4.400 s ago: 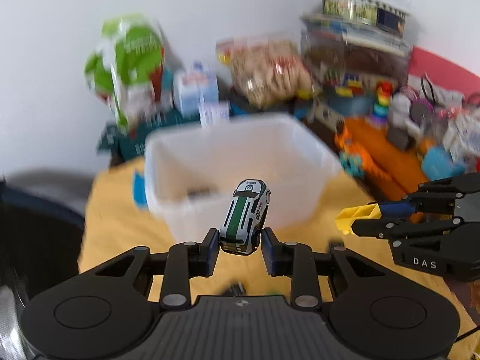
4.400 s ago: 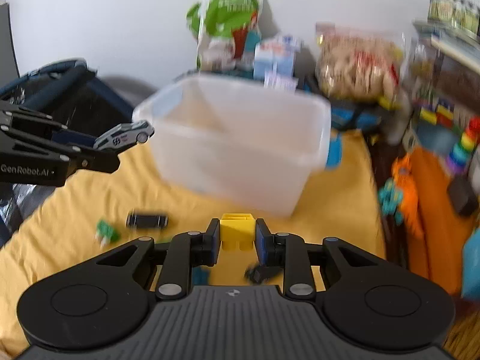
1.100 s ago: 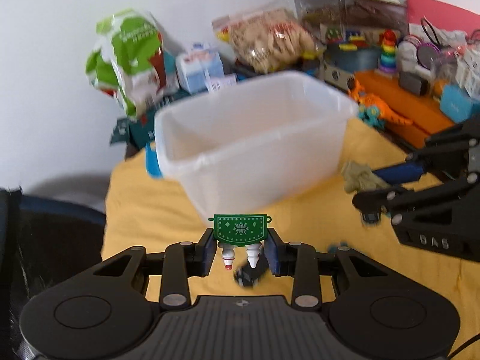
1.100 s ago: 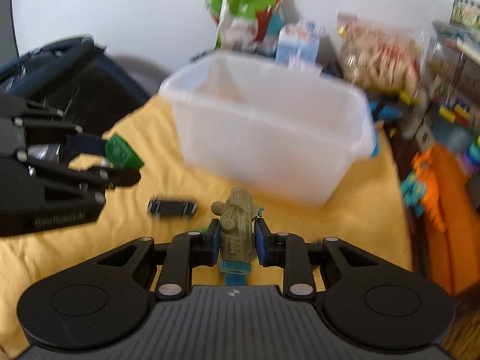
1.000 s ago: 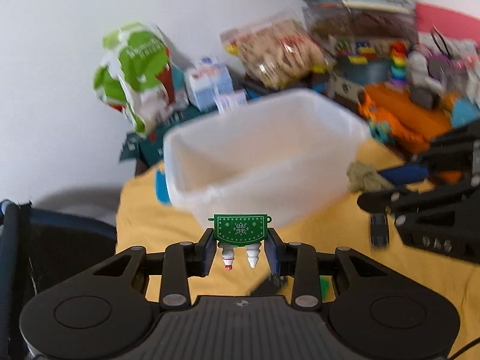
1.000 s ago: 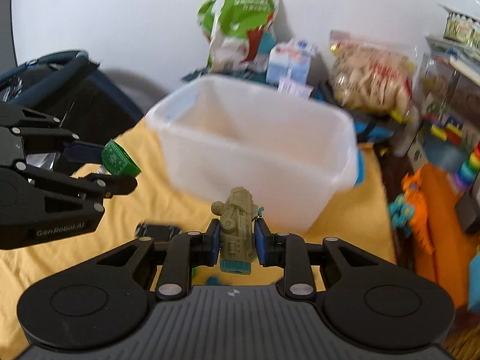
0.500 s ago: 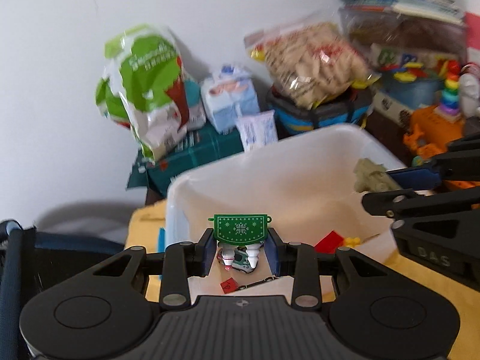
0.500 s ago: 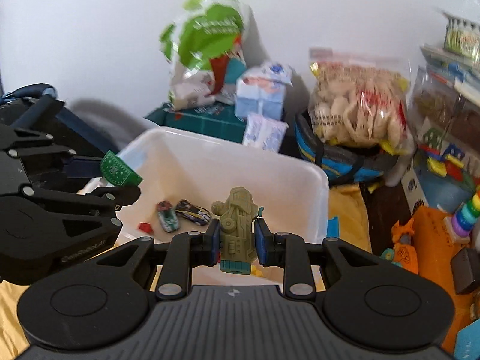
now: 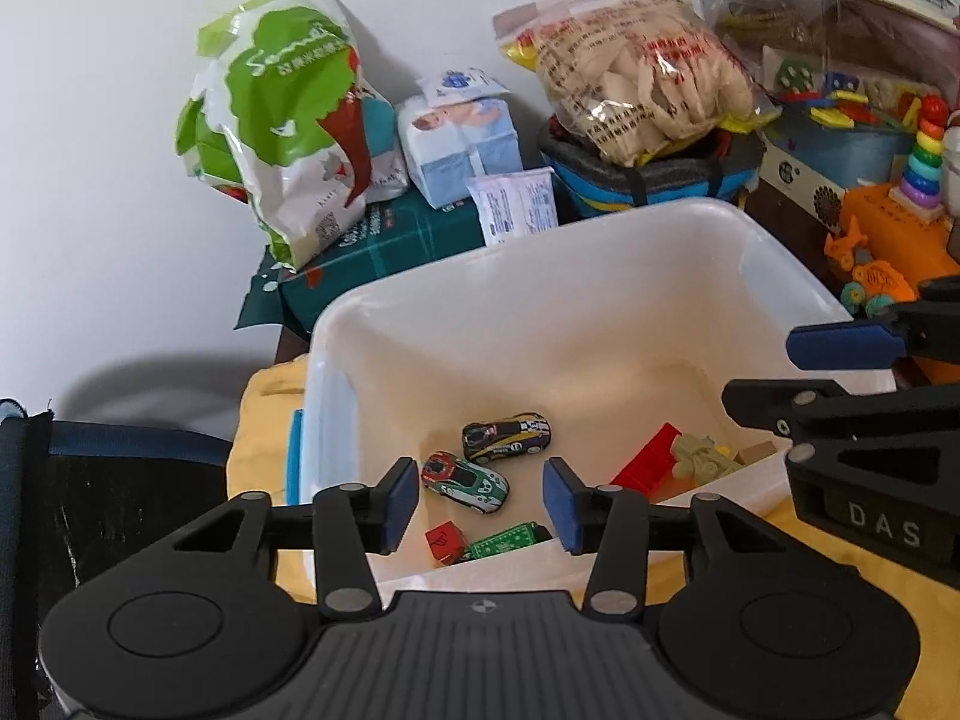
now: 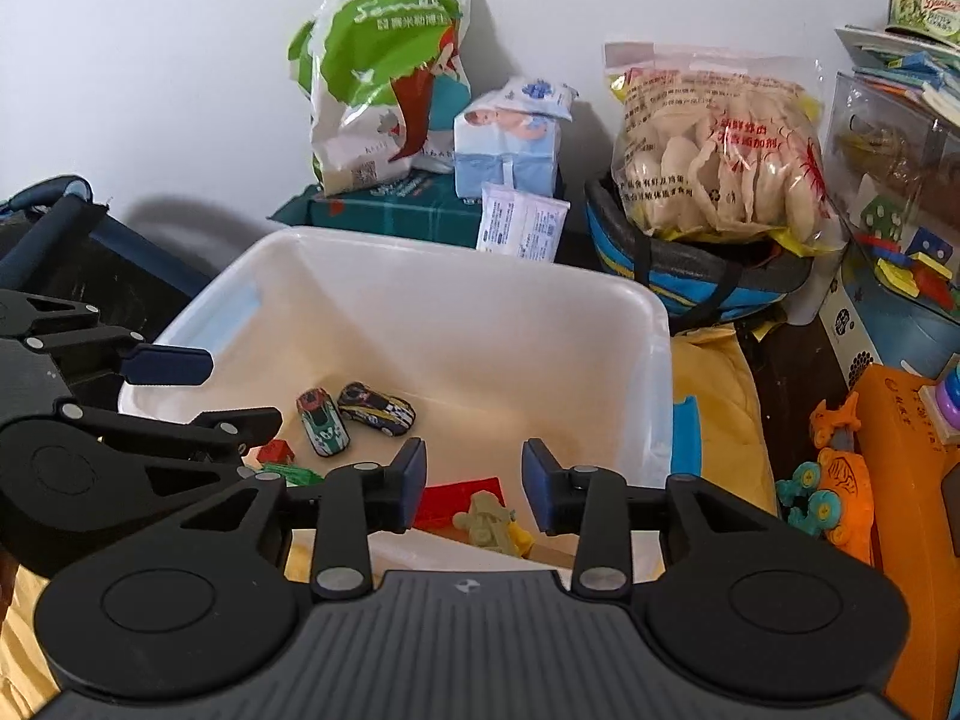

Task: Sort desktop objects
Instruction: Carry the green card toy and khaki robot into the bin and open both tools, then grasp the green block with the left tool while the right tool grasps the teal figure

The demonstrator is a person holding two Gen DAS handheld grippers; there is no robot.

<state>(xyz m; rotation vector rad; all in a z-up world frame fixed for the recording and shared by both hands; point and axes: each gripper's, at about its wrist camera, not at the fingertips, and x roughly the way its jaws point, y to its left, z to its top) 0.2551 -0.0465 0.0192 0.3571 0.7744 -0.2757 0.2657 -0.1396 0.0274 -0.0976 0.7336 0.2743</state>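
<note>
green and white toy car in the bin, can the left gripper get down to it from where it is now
Probably yes. The left gripper, jaws opening and empty, is above the open bin, and the green and white toy car lies uncovered on the floor, apart from its neighbours.

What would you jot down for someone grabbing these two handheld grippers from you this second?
Left gripper: jaws opening, nothing between them.
Right gripper: jaws opening, nothing between them.
Both hang over the white bin.
In the bin: two toy cars, green piece, olive toy, red cube, red block.
Done: those are sorted.
Left: the cloth beyond the bin is hidden; check it for strays.
</note>
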